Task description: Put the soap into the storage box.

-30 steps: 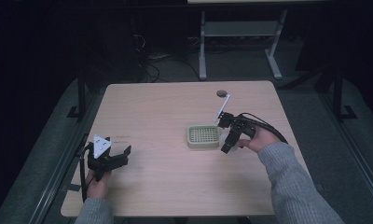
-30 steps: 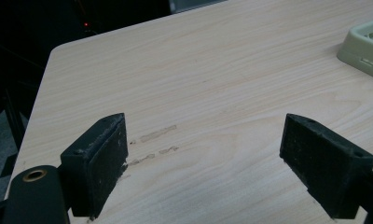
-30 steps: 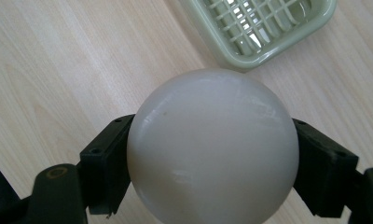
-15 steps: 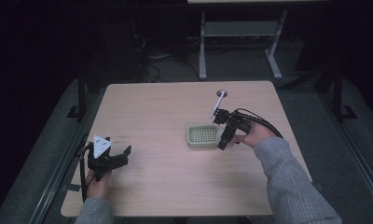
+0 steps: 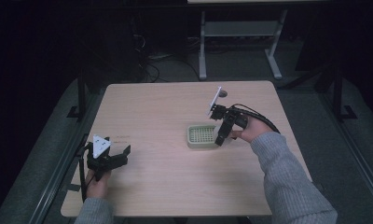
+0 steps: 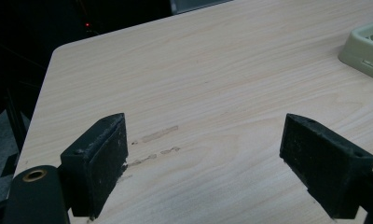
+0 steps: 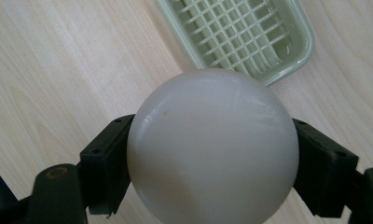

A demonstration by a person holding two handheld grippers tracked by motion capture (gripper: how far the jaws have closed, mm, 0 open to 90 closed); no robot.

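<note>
My right gripper (image 7: 212, 163) is shut on a smooth white ball (image 7: 212, 140), which its two black jaws clamp from both sides. Just beyond the ball lies a pale green tray (image 7: 307, 44) with a grid floor and nothing in it. From above, the right gripper (image 5: 220, 137) tilts down over the right edge of the tray (image 5: 193, 141), held by a hand in a grey sleeve. The left gripper (image 5: 118, 155) rests low at the table's front left, far from the tray. Its jaws stand wide apart over bare wood in the left gripper view (image 6: 208, 133).
The light wooden table (image 5: 161, 107) has faint scuff marks (image 6: 159, 135) just ahead of the left gripper. A small dark round spot (image 5: 223, 94) sits near the far edge. A corner of the tray (image 6: 366, 46) shows far right in the left gripper view. Dark floor, cables and a metal stand lie beyond.
The right gripper has shifted left and toward the person, tipping down onto the tray's right edge. The left gripper has stayed put.
</note>
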